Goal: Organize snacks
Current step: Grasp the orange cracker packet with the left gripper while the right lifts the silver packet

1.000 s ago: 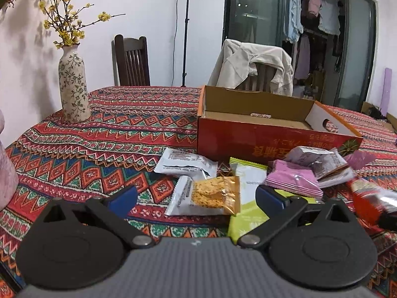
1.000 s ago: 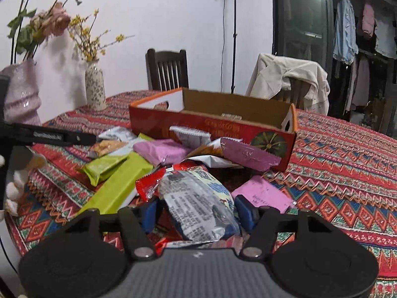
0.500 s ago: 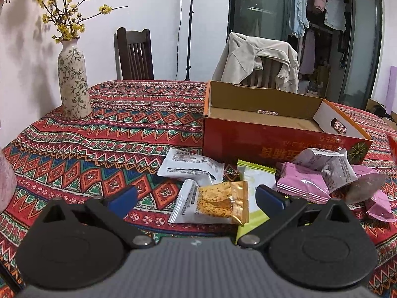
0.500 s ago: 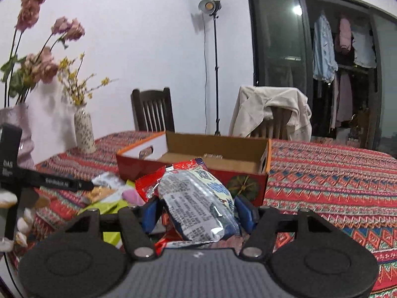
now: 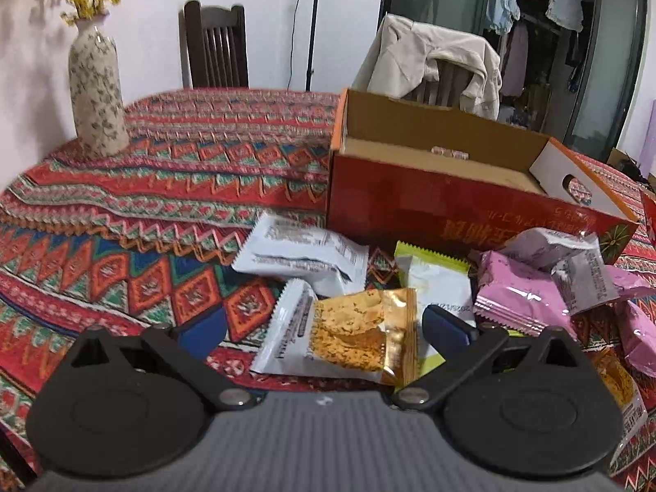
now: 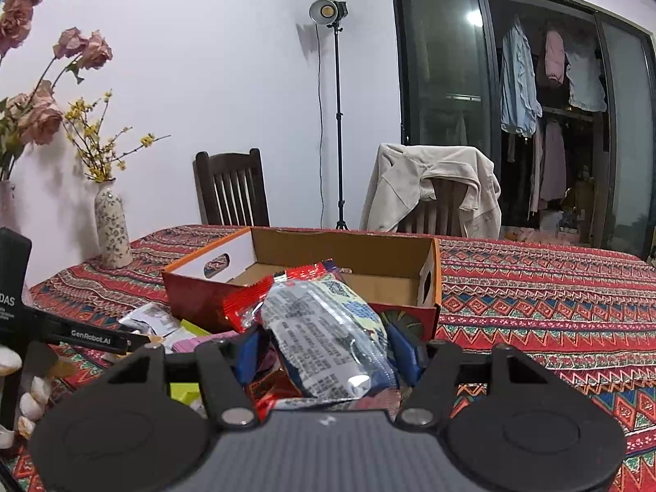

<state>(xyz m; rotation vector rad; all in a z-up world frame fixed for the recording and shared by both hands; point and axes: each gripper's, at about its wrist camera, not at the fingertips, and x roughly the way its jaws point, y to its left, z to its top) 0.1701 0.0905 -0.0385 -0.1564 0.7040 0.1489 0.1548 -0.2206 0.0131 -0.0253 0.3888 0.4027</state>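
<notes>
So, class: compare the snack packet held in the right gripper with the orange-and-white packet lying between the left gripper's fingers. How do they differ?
The red-edged packet is clamped in the right gripper and held in front of the cardboard box; the orange-and-white packet lies flat on the tablecloth, with the left gripper open around it. The first is puffy with grey print; the second is flat, showing a golden snack. Both are sealed snack packets.

Indoor artificial light, fairly even; a studio lamp (image 6: 328, 11) glows on its stand and a ceiling light reflects as a spot in the dark glass door (image 6: 445, 94). Flowers (image 6: 106, 139) cast soft shadows on the wall. Strong fisheye bending with dark corners; left view slightly motion-blurred.
</notes>
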